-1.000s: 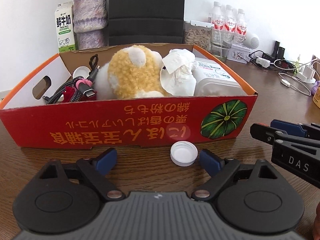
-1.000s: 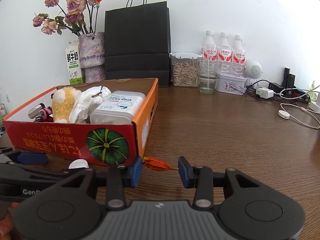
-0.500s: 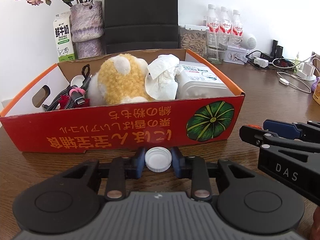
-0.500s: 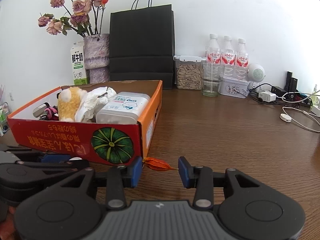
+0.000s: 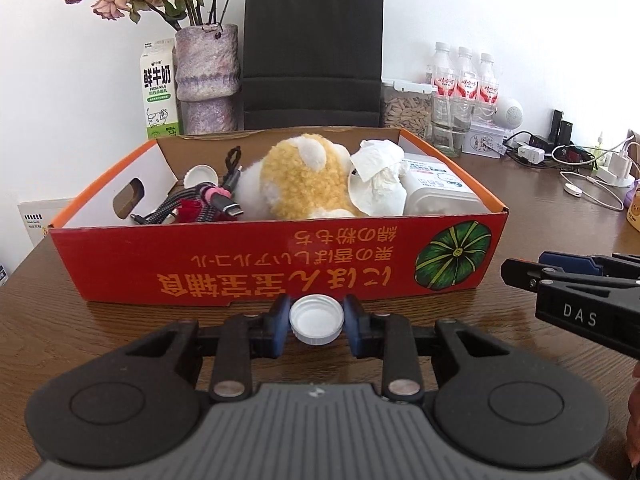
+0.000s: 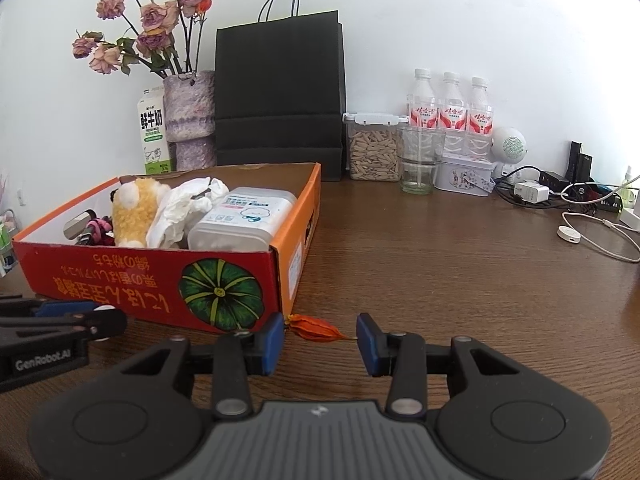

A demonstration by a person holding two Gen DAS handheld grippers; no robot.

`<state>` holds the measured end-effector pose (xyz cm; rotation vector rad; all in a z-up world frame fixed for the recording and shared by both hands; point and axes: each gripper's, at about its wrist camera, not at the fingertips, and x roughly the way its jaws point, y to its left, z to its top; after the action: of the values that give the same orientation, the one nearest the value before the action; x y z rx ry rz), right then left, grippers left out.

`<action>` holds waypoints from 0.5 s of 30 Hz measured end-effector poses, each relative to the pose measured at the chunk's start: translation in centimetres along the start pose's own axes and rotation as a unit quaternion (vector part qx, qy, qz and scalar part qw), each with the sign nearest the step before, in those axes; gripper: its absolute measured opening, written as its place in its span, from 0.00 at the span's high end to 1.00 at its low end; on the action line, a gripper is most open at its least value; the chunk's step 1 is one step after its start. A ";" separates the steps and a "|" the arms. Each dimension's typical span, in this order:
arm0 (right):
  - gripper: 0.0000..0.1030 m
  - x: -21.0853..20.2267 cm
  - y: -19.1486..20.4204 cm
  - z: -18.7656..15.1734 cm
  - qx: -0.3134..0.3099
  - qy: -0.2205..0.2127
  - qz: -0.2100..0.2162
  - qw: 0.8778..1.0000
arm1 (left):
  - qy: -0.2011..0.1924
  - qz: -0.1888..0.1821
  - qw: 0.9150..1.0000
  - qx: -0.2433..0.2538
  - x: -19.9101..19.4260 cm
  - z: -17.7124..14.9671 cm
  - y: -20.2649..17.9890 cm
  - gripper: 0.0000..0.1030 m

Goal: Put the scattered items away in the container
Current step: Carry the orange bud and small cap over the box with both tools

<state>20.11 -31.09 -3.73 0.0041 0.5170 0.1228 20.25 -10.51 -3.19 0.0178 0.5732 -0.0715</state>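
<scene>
My left gripper (image 5: 316,320) is shut on a white bottle cap (image 5: 317,319) and holds it above the table in front of the red cardboard box (image 5: 280,268). The box holds a yellow plush toy (image 5: 304,178), crumpled tissue (image 5: 378,182), a wipes tub (image 5: 436,190), cables (image 5: 204,204) and another white cap (image 5: 202,176). My right gripper (image 6: 320,338) is open, its blue pads on either side of an orange dried husk (image 6: 314,326) on the table by the box's right corner (image 6: 276,280).
Behind the box stand a milk carton (image 5: 158,92), a vase of dried flowers (image 5: 206,76), a black paper bag (image 5: 312,56), a seed jar (image 6: 374,150), a glass (image 6: 420,158), water bottles (image 6: 450,108) and chargers with cables (image 6: 580,196). The wooden table (image 6: 460,280) extends right.
My left gripper closed on the white cap and lifted it off the table, rising so the box interior shows more. My right gripper stayed open around the orange husk.
</scene>
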 end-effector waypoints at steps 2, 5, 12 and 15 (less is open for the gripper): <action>0.63 -0.3 0.0 0.1 -0.001 -0.009 -0.003 1.000 | -0.008 0.001 1.000 -0.004 -0.8 0.0 0.9 0.72; 0.63 -1.5 0.1 0.7 -0.003 -0.038 -0.003 0.999 | -0.023 0.004 1.000 -0.015 -2.1 0.5 2.7 0.72; 0.63 -3.2 1.4 4.4 -0.001 -0.085 0.020 0.996 | -0.075 0.007 0.996 -0.044 -4.4 3.8 6.2 0.72; 0.63 -2.7 2.8 6.1 -0.006 -0.093 0.025 0.995 | -0.095 0.012 0.994 -0.057 -4.2 5.7 7.5 0.72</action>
<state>20.50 -28.43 3.04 0.0166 0.3301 0.1729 20.35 -2.95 3.85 -0.0932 0.3860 -0.0160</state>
